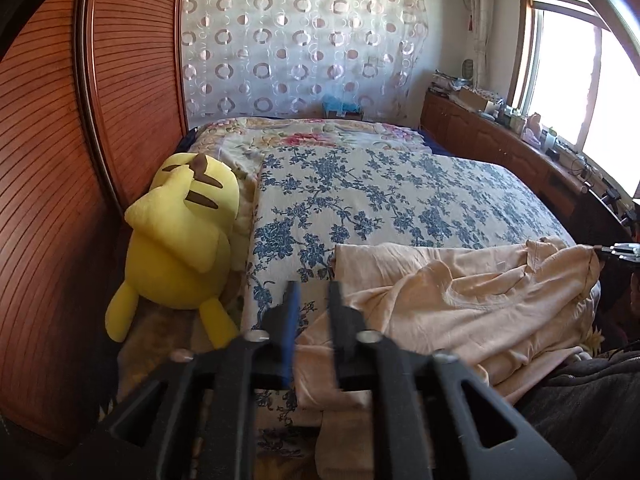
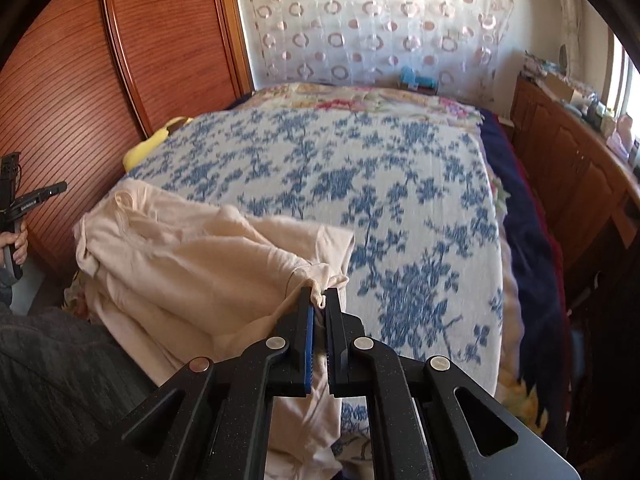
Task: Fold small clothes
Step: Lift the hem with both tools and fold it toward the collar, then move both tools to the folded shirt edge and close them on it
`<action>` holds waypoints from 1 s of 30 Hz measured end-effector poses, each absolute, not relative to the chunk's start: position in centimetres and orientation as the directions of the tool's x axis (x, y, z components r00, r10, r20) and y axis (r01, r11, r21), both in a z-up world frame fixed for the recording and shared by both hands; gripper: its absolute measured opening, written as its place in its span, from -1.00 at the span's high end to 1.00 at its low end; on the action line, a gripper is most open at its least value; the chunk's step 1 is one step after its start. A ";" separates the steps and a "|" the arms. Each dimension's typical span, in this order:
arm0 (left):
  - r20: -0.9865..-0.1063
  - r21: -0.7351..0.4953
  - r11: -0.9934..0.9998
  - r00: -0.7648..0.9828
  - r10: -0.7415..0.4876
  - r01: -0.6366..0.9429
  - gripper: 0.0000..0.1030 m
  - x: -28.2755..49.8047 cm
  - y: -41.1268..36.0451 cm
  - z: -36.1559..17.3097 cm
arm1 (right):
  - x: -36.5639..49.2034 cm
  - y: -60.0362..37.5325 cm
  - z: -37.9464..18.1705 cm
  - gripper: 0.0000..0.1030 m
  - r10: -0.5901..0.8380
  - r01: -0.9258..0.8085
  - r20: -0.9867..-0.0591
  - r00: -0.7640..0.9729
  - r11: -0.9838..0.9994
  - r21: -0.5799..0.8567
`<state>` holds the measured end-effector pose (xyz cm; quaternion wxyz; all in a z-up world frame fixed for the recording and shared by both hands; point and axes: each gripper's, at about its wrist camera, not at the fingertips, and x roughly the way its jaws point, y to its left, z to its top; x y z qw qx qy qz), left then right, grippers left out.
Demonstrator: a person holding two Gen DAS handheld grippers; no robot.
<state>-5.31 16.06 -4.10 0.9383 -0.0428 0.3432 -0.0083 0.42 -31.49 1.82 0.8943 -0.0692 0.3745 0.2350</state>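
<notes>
Cream cotton, a small shirt (image 1: 460,304), lies rumpled along the near edge of the bed (image 1: 380,192), its long axis running across that edge. From my left claw (image 1: 314,292), fingers spread and empty, the cloth sits just to the right and below. My right claw (image 2: 319,300) is pressed together on a bunched corner of the shirt at its right end. No containers are in view, so I judge the left claw must re-grip next.
</notes>
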 end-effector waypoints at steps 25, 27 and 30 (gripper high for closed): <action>-0.740 -0.079 0.992 0.661 -0.122 0.094 -0.43 5.7 13.8 -7.9 | 8.8 -27.7 -1.9 0.03 0.423 -0.514 -0.697 0.579 0.853 0.090; -0.760 -0.084 0.992 0.638 -0.125 0.094 -0.42 6.1 13.8 -8.6 | 9.2 -27.4 -2.5 0.03 0.420 -0.516 -0.708 0.568 0.852 0.091; -0.780 -0.102 0.990 0.610 -0.140 0.097 -0.27 6.5 14.0 -9.6 | 9.7 -27.2 -3.0 0.02 0.418 -0.519 -0.720 0.554 0.850 0.094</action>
